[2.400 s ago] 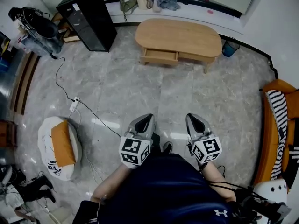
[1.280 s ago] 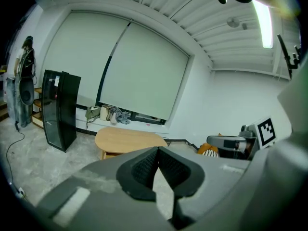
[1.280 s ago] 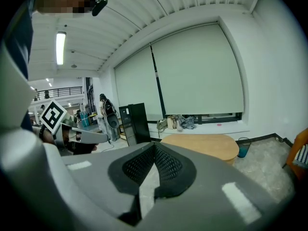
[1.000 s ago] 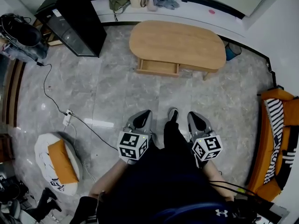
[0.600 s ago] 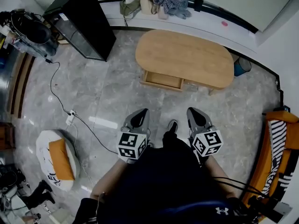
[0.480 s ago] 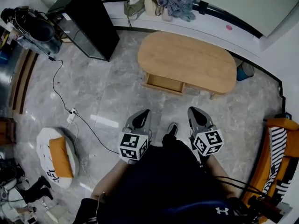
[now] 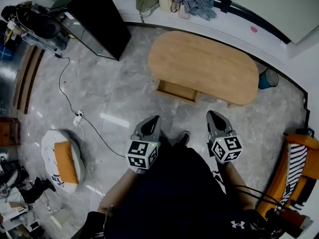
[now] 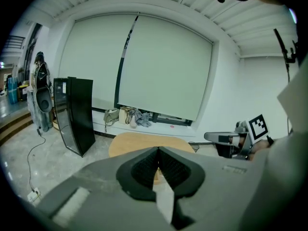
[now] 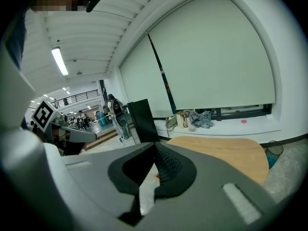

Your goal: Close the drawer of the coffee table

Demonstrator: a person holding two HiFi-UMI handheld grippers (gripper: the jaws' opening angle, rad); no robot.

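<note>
Drawer [image 7: 178, 91] open; white logo [image 7: 234, 226] on dark clothing [image 7: 169, 193]

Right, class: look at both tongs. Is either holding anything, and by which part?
Nothing is held. The left tongs and right tongs are shut and empty, clear of the coffee table and its open drawer.

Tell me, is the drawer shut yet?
Not yet. Done: nothing that shows; the drawer sticks out of the table. In hand: the person stands back from the table, facing it, with the left gripper and right gripper both shut, empty and touching nothing. Left: cross the floor, reach the drawer and push it in flush.
</note>
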